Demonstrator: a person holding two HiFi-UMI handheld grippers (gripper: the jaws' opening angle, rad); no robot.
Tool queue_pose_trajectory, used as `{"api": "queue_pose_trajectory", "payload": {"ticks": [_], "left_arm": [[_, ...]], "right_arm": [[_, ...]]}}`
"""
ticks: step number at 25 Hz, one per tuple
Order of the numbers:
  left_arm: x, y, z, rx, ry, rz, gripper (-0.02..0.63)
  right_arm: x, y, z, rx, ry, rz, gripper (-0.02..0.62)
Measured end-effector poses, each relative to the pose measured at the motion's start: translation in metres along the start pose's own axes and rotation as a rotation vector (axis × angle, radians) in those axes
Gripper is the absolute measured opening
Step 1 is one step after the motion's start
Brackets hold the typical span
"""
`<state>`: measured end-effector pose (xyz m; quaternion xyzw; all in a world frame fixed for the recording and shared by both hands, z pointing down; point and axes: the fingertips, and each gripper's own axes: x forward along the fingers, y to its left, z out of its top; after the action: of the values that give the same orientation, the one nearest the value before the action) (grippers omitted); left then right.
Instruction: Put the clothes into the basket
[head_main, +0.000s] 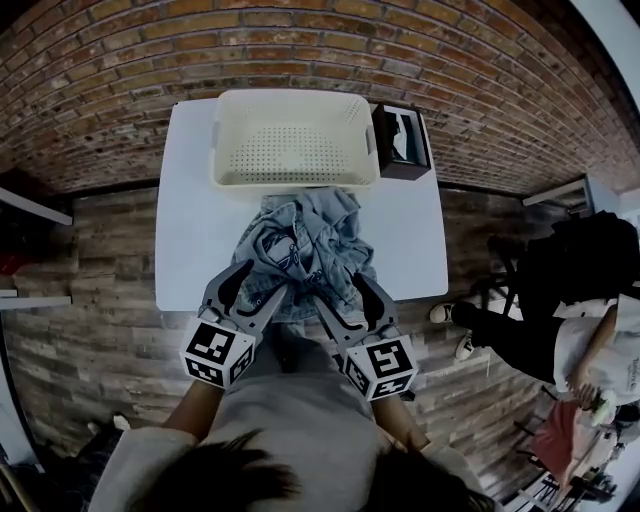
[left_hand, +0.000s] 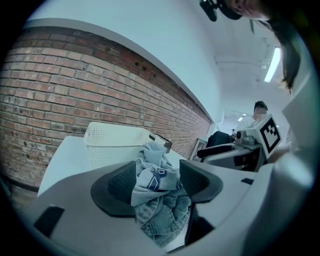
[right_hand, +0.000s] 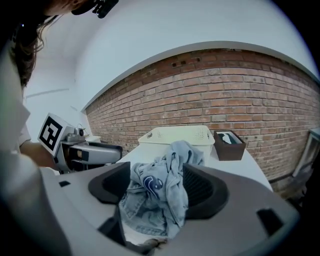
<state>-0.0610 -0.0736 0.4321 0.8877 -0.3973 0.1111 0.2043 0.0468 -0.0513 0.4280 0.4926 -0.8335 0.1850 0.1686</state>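
Observation:
A crumpled light-blue denim garment (head_main: 300, 250) lies on the white table (head_main: 200, 220), just in front of the cream perforated basket (head_main: 290, 183), which holds nothing. My left gripper (head_main: 265, 280) and right gripper (head_main: 338, 288) stand side by side at the garment's near edge. In the left gripper view the denim (left_hand: 155, 200) sits between the parted jaws of the left gripper (left_hand: 157, 182), which is open. In the right gripper view the right gripper (right_hand: 157, 187) is likewise open, with the denim (right_hand: 150, 200) heaped loosely between its jaws and the basket (right_hand: 175, 135) beyond.
A dark brown tissue box (head_main: 400, 140) stands right of the basket, against the brick wall. The table's near edge lies under my grippers. A person in dark clothes (head_main: 560, 290) sits off to the right, away from the table.

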Motion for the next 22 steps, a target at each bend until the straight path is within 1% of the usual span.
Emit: {"api": "queue_pose_trajectory", "payload": {"ticks": [2, 6, 9, 13, 19, 22], "left_arm": [[0.004, 0.002, -0.004, 0.011, 0.011, 0.002, 0.281], [0.016, 0.01, -0.013, 0.05, 0.055, -0.023, 0.335], [0.022, 0.014, -0.021, 0.086, 0.084, -0.029, 0.38], [0.029, 0.019, -0.031, 0.093, 0.121, -0.044, 0.437], [0.037, 0.021, -0.049, 0.11, 0.204, -0.083, 0.472], [0.04, 0.023, -0.056, 0.152, 0.237, -0.094, 0.477]], "right_arm": [[0.002, -0.004, -0.004, -0.029, 0.02, 0.005, 0.333], [0.013, -0.009, -0.006, -0.093, 0.039, 0.038, 0.388], [0.018, -0.016, -0.012, -0.118, 0.069, 0.049, 0.414], [0.026, -0.026, -0.021, -0.122, 0.115, 0.068, 0.437], [0.032, -0.035, -0.036, -0.161, 0.187, 0.125, 0.508], [0.037, -0.037, -0.043, -0.164, 0.234, 0.153, 0.55]]}}
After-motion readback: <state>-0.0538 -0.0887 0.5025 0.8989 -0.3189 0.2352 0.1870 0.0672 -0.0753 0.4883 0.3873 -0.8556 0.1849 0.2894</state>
